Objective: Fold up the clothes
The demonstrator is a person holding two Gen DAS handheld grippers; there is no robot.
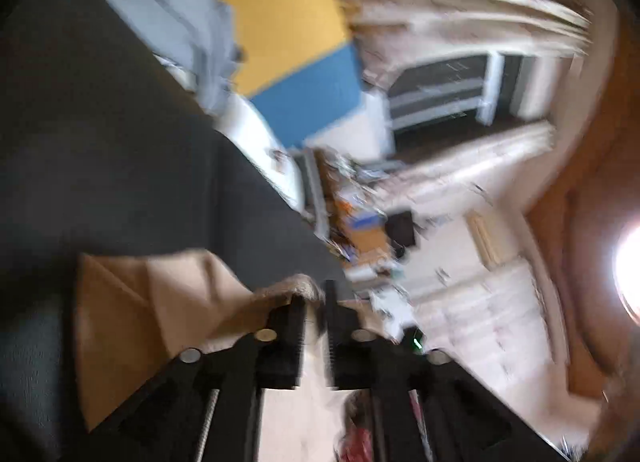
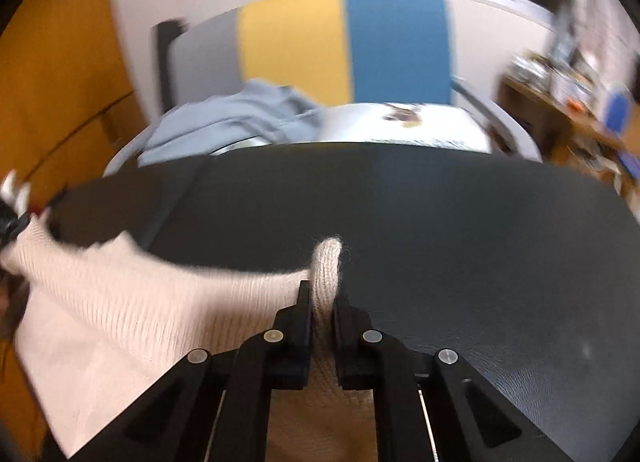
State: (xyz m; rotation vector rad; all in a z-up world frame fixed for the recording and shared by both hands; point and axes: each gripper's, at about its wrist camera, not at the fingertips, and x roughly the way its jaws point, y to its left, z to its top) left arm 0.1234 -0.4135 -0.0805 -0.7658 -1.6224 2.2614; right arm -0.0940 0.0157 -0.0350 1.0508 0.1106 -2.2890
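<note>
Both the left gripper (image 1: 316, 302) and the right gripper (image 2: 322, 294) are matte black, each with two slim ridged fingers (image 2: 304, 314) on angular linkage arms pinned by round silver screws (image 2: 273, 336), thin bright rods (image 1: 208, 422) running along the lower frame.

1. The cream sweater (image 2: 120, 302) is a ribbed, fuzzy knit, soft and matt.
2. The dark table top (image 2: 440, 221) looks matt, with a fine leathery grain.
3. The right gripper (image 2: 323, 298) is matt black plastic with shiny round metal pins.
4. The grey-blue garment (image 2: 232, 117) behind is smooth, matt cloth.
5. The yellow and blue panel (image 2: 344, 45) looks like flat woven fabric.
</note>
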